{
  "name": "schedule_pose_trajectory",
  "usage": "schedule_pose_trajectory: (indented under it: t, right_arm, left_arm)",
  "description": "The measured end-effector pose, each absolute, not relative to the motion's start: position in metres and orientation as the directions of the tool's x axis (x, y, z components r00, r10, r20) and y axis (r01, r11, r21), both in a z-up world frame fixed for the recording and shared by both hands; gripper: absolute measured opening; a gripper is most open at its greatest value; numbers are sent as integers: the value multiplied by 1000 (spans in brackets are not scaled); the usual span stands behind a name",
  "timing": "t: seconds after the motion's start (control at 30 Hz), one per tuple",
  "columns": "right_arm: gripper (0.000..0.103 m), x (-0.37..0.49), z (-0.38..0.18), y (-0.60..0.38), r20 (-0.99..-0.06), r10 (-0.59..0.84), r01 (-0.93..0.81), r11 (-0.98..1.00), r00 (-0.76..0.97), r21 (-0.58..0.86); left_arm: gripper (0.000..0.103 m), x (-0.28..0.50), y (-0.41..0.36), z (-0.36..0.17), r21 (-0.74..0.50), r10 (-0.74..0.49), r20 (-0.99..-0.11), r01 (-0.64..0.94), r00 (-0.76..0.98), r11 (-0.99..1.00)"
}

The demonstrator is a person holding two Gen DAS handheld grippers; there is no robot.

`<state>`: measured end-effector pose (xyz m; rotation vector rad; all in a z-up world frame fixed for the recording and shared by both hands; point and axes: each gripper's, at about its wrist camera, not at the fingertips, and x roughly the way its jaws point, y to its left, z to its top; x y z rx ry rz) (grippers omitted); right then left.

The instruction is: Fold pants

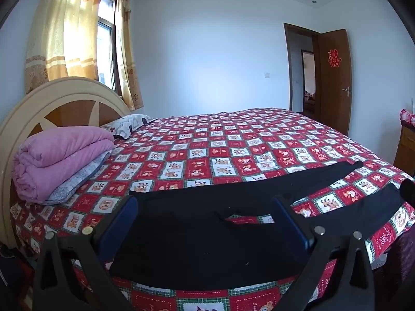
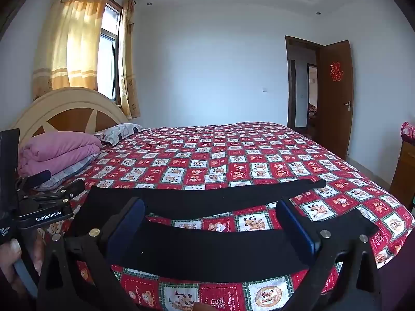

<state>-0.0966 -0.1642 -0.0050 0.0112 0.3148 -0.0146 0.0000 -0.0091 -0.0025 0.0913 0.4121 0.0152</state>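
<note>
bedroom scene, daylight from a curtained window: a wide bed under a red and white patchwork bedspread [image 1: 223,153] fills both wrist views, and black pants [image 1: 207,228] lie flat along its near edge.

left gripper [image 1: 205,223]: its 2 blue-padded fingers [image 1: 122,220] stand spread wide with nothing clamped. it hovers just above the waist end of the pants, which sits directly ahead of and below the fingers.

right gripper [image 2: 212,228]: its fingers [image 2: 298,225] are likewise wide apart and empty. the nearer pant leg runs crosswise between them, below the tips; whether the pads touch cloth cannot be told.

the pants' long axis runs left to right across both views, parallel to the bed's near edge. the waist is at the left and the 2 legs splay toward the right, a wedge of bedspread showing between them. judging from this, the left hand is nearer the waist and the right hand nearer the legs.

farther out on the bed, a folded pink quilt [image 1: 59,160] sits on a grey blanket by a cream and brown headboard [image 1: 59,101], with a patterned pillow [image 1: 127,125] beside it. beyond are white walls and an open brown door [image 1: 334,80] bearing a red paper ornament.
</note>
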Motion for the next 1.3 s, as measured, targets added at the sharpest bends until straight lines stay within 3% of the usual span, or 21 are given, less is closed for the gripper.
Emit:
schedule_pose_trajectory:
  t: [0.1, 1.3]
  right_arm:
    - [102, -96, -6, -166, -311, -14, 19, 1000, 950, 14]
    - [102, -92, -13, -167, -327, -13, 23, 999, 945, 26]
  left_arm:
    - [103, 0, -4, -5, 47, 13, -400, 6, 916, 999]
    - [103, 0, -1, -5, 48, 13, -401, 7, 916, 999]
